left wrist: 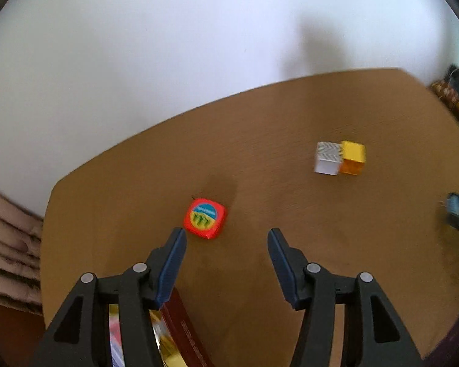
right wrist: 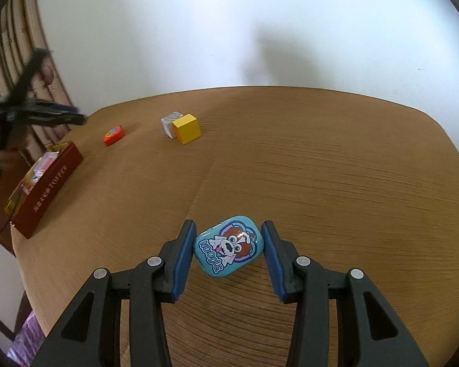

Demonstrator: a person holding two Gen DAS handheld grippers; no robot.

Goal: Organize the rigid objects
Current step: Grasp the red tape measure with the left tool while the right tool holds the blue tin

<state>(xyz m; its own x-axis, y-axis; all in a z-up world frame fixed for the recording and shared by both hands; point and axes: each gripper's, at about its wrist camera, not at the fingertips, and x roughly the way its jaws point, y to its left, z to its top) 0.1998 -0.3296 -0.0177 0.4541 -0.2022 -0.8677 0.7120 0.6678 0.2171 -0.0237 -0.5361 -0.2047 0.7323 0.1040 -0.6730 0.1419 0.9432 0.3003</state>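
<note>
The right gripper [right wrist: 229, 246] straddles a blue "Noodle" tin [right wrist: 228, 245] on the wooden table [right wrist: 336, 168], pads nearly touching its sides but seemingly not yet clamped. The tin sits skewed, so closing could twist or squirt it free. The left gripper [left wrist: 226, 240], spread wide and empty, hovers near a red tin [left wrist: 205, 218], above the toffee box [right wrist: 47, 183].

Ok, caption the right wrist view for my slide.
Right gripper brackets the blue Noodle tin on the wooden table.
</note>
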